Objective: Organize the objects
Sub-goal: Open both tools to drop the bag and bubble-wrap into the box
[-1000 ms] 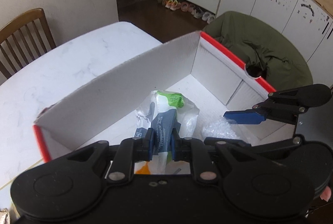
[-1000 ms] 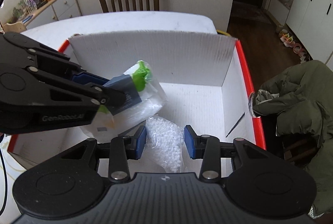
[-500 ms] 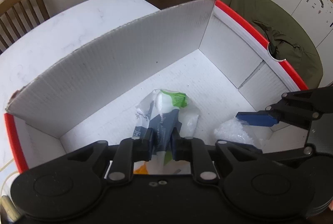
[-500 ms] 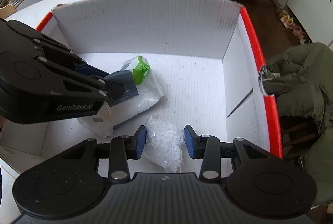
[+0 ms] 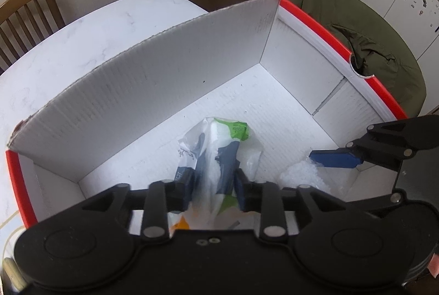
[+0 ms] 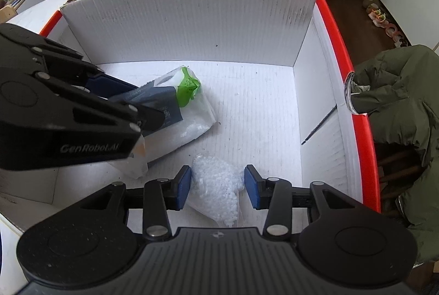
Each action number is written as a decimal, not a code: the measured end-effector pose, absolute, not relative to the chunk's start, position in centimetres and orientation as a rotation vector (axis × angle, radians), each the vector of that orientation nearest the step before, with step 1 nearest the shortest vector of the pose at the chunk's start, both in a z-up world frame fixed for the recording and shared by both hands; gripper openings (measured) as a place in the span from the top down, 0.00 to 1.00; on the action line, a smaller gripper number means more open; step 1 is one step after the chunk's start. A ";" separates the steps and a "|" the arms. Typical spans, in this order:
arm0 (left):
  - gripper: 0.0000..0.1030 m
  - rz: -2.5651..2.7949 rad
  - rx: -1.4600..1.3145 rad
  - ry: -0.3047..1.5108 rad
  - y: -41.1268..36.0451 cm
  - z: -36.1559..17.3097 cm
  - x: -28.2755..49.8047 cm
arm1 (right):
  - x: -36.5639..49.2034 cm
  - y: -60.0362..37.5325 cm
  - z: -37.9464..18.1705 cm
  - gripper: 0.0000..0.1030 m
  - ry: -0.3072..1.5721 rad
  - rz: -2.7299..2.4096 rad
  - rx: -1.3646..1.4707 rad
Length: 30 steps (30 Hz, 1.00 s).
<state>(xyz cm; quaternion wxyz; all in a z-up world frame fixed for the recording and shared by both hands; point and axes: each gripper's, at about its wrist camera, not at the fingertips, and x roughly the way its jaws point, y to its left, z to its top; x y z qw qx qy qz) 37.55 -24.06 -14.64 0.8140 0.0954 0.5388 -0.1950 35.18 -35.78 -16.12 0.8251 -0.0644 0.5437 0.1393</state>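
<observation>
Starting with the printed plastic bag: lying on the white floor of the cardboard box, in the left half, stretching lengthwise straight away from the left gripper, green end pointing toward the far wall and orange-marked end tucking under the tool. Sitting between that gripper's two blue pads, with the jaws parted about as wide as the bag and seemingly not squeezing it, so reading as open rather than clamped. Moving right and toward the near wall: finding a small clear pouch of white pellets, lying on the same floor just beside the printed bag but apart from it, also running roughly along the line of the tool above it. Bracketing that pouch with the right gripper, jaws spread, left pad touching or nearly touching the plastic, right pad standing clear with box floor showing in the gap. Judging both items as already inside the box, each arm being nearest its own item, and each long axis lining up with its gripper's fingers, so calling for a straight pull back and up rather than any sideways sweep. Looking farther out: seeing the box standing on a white marble-look table, with an olive jacket draping just beyond the red rim on the right.
</observation>
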 end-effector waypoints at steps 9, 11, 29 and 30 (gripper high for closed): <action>0.41 -0.400 0.169 1.087 -22.8 -12.7 36.3 | 34.6 -36.0 -15.1 0.35 1.109 0.311 -0.134; 0.38 -0.394 0.159 1.071 -22.4 -12.2 35.9 | 34.5 -36.2 -14.8 0.35 1.104 0.307 -0.123; 0.23 -0.392 0.050 0.891 -18.4 -5.4 30.5 | 30.1 -37.1 -7.2 0.29 0.928 0.350 -0.064; 0.23 -0.395 0.039 0.881 -18.0 -5.0 30.1 | 29.8 -37.1 -6.8 0.29 0.919 0.351 -0.053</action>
